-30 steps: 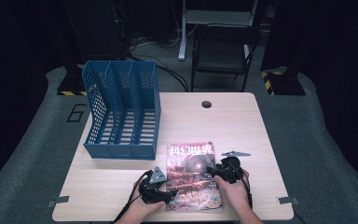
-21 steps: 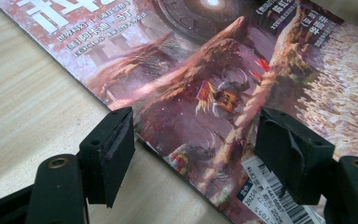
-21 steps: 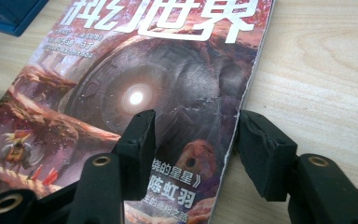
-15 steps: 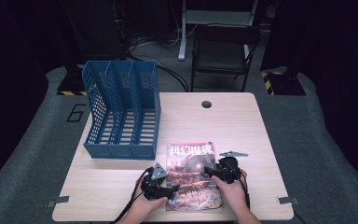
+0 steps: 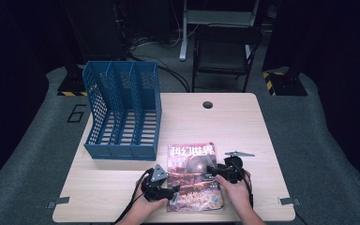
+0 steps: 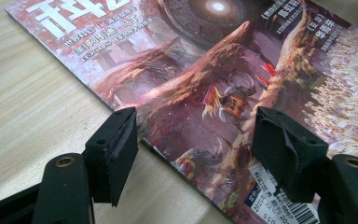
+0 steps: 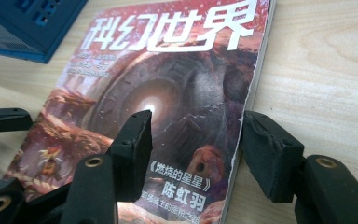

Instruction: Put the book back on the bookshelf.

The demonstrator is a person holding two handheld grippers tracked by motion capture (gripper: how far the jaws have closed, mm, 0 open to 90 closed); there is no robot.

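Observation:
A magazine [image 5: 192, 174] with a red-brown cover and white title lies flat near the table's front edge. My left gripper [image 5: 171, 192] sits at its front left edge. In the left gripper view the magazine [image 6: 205, 60] has its edge between the jaws of the left gripper [image 6: 196, 135], which stand apart, one over the wood and one over the cover. My right gripper [image 5: 213, 172] is at the right edge. Its jaws have just been closing, and the right gripper [image 7: 196, 140] still straddles the page edge of the magazine [image 7: 168, 70] without pressing it.
A blue three-slot file rack [image 5: 122, 112] stands at the table's back left, and its corner [image 7: 23, 23] is just beyond the magazine. The wooden table [image 5: 243, 131] has a round cable hole [image 5: 208, 104] at the back. A dark chair [image 5: 225, 51] stands behind the table.

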